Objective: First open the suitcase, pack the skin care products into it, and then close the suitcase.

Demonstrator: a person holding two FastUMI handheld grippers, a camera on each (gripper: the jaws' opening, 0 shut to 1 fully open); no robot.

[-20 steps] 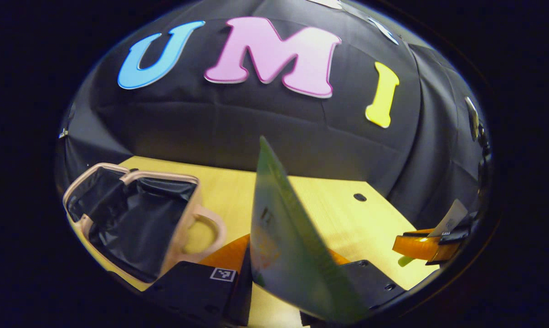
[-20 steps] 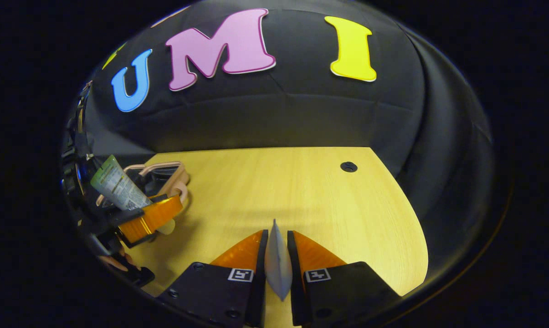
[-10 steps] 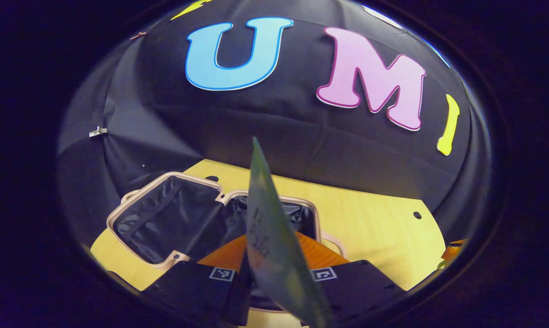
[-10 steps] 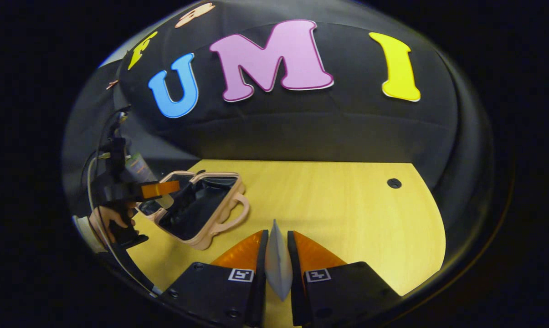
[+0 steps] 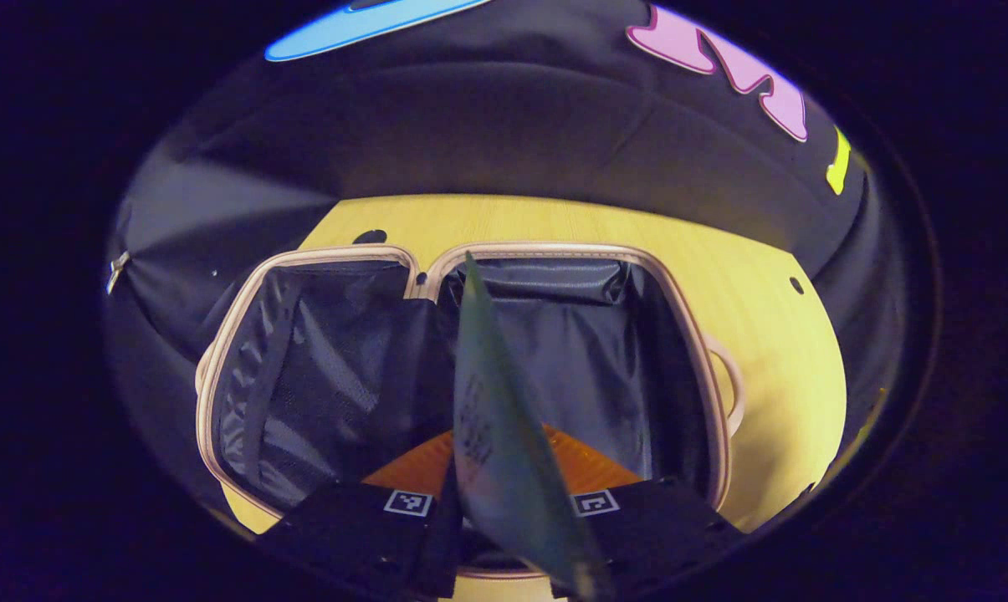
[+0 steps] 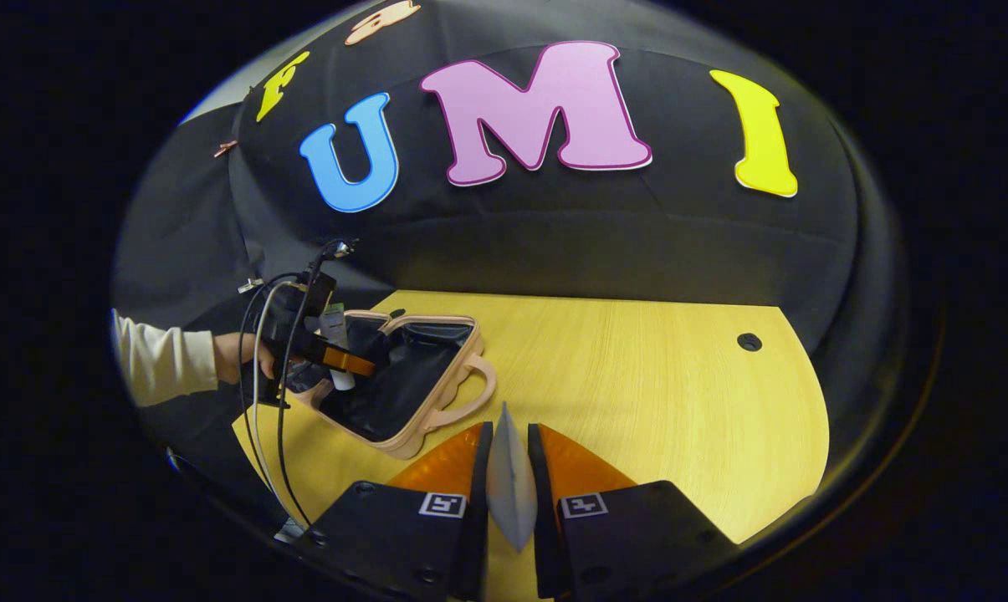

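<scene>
Over the right-hand half of the open suitcase (image 5: 462, 259), the green tube (image 5: 491, 426) sits clamped edge-on between my left gripper (image 5: 504, 502) fingers, its far end pointing down toward the dark lining. The suitcase lies flat on the wooden table (image 5: 754, 284), both halves spread, handle on its right side; in the right gripper view the tube shows upright above the case, cap end lowest, with my sleeve and hand (image 6: 244, 358) behind the tool. Step in hand, as I judge it: lower and release the tube inside the case. To do it well I should bring the tip down until the cap is close to the lining, lay the tube over toward flat, and only then part the fingers; a drop from height could bounce it against the rim or over the centre hinge. I would keep it off the mesh half on the left so that the lid closes clean later. Further out, my right gripper (image 6: 508, 468) holds a second item, a thin pale grey packet (image 6: 510, 481), pinched edge-on between both fingers, over bare table well apart from the case, which lies ahead and to its left. That one goes in next, and its path should stay out of the left tool's cables (image 6: 261, 401).
</scene>
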